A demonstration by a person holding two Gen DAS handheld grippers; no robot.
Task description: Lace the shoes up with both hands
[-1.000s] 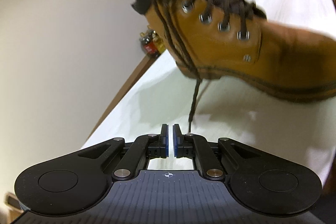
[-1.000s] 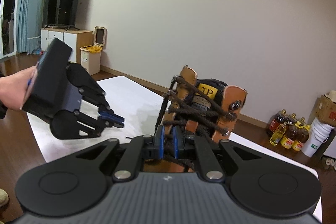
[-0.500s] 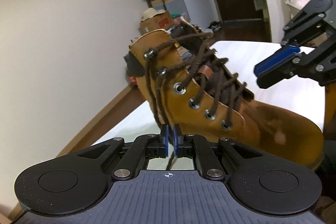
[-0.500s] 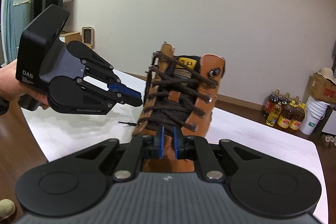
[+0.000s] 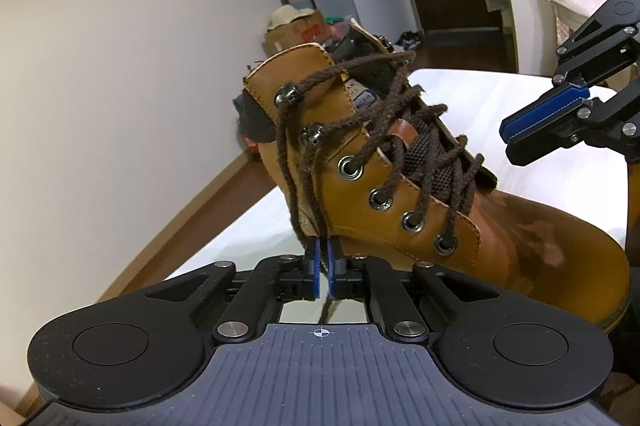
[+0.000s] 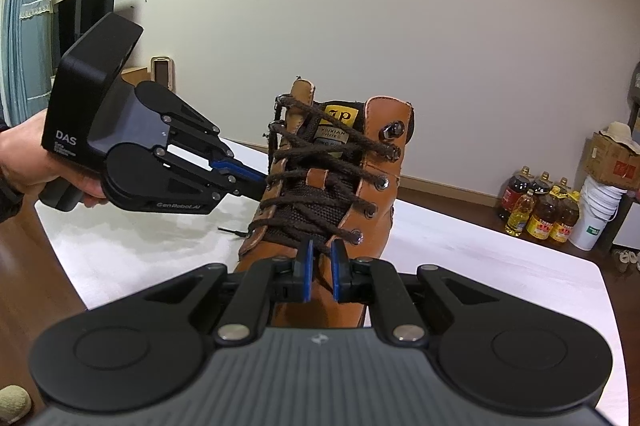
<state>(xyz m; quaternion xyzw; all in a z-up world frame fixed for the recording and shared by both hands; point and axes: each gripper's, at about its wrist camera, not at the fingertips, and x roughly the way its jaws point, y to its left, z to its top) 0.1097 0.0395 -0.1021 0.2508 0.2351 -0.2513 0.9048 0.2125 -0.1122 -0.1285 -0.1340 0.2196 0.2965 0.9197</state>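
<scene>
A tan leather boot (image 5: 400, 210) with dark brown laces stands on the white table (image 6: 460, 254). My left gripper (image 5: 323, 246) is low at the boot's side, below the upper hooks. A loose lace end (image 5: 290, 170) hangs down from the hooks between its blue pads, and its jaws are closing on that lace. The right wrist view shows this left gripper (image 6: 260, 186) touching the boot's (image 6: 332, 186) left side. My right gripper (image 6: 321, 250) hovers over the toe, narrowly open with nothing between its pads; the same right gripper (image 5: 510, 138) sits at the right edge of the left wrist view.
A person's hand (image 6: 24, 162) holds the left gripper. Oil bottles (image 6: 540, 206), a white bucket (image 6: 596, 214) and a cardboard box (image 6: 616, 162) stand on the floor by the far wall. The table edge (image 5: 224, 242) runs close on the left.
My left gripper moved in against the boot's side and took the hanging lace between its pads. The right gripper barely shifted.
</scene>
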